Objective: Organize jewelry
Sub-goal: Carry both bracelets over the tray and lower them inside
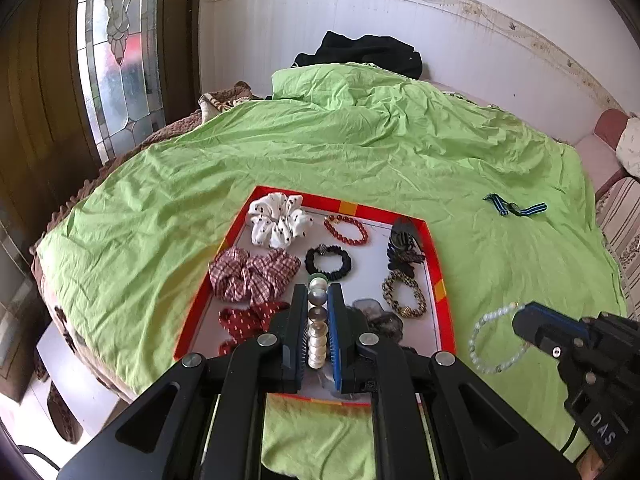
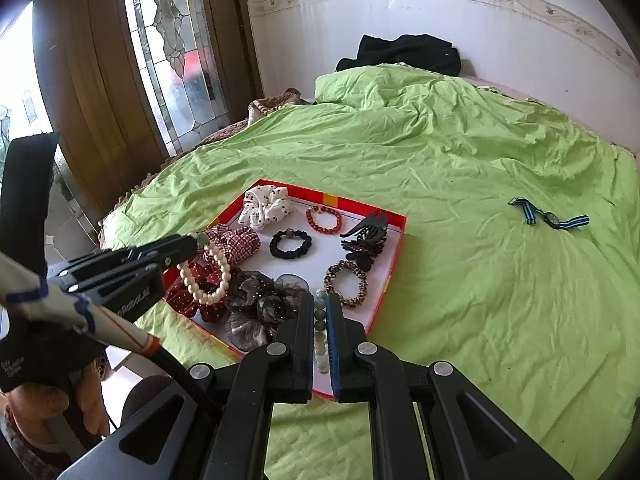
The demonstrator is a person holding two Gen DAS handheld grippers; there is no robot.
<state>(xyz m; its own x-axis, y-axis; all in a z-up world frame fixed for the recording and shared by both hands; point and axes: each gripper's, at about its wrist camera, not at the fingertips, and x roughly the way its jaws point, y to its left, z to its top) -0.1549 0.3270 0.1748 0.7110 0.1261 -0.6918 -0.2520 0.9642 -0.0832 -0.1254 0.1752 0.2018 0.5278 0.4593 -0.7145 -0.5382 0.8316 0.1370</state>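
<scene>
the left gripper (image 1: 319, 300) points steeply down, jaws closed tight on a pearl bracelet (image 2: 208, 276). the right gripper (image 2: 320, 312) tilts down likewise, jaws pinched shut on a pale bead bracelet (image 1: 490, 338). a hand (image 2: 90, 400) grips the left gripper's handle.

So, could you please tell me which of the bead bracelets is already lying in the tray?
The red bead bracelet, lying at the far side of the tray. The pearl one hangs from the left claw, the pale one from the right claw.

Bed (image 1: 360, 152) covered by a creased green sheet (image 2: 460, 184). White wall (image 1: 340, 12) with patterned border behind. Leaded-glass window (image 1: 120, 60) in wooden frame at left admits daylight.
</scene>
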